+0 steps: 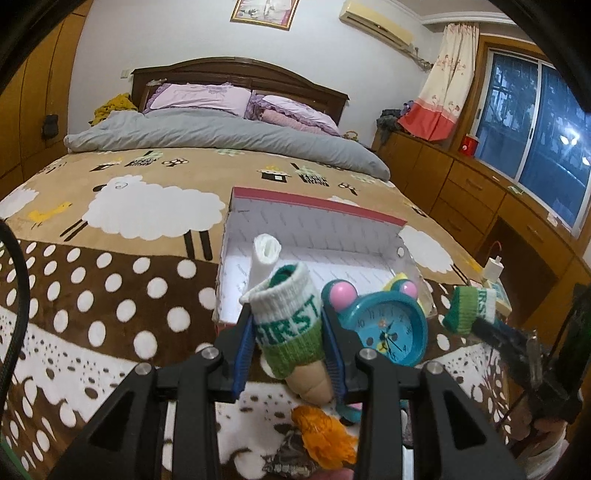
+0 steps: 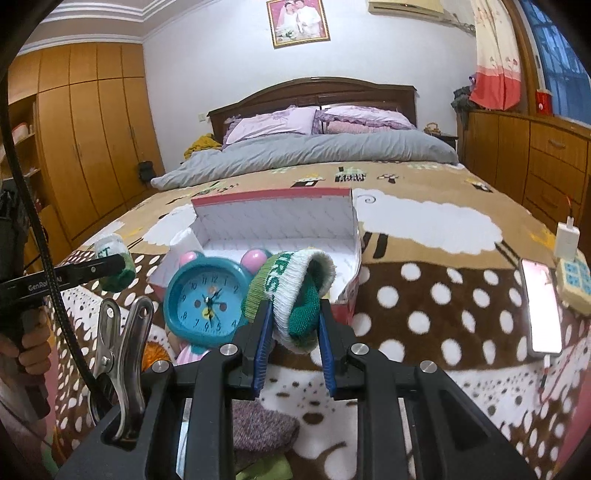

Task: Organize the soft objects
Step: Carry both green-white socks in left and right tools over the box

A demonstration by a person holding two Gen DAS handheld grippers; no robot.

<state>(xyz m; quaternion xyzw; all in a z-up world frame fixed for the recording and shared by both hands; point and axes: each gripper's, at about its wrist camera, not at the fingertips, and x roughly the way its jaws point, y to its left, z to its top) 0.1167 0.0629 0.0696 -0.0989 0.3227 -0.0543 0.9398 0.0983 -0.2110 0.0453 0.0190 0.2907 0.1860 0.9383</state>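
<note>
A blue alarm clock (image 1: 388, 328) with pink ears stands on the sheep-patterned blanket (image 1: 110, 236) covering the bed. A grey duvet (image 1: 229, 136) and lilac pillows (image 2: 273, 123) lie by the dark headboard (image 2: 314, 92). A phone (image 2: 543, 306) and white charger (image 2: 567, 240) rest near the blanket's edge, a framed photo (image 2: 298, 22) hangs above, and wooden wardrobes (image 2: 92, 140) line the wall

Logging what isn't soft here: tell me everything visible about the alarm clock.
The alarm clock is teal plastic with two pink bell knobs on top and a light-blue dial with black numerals and hands. It stands upright on the bedspread, just in front of the open box, between the two held socks.
</note>
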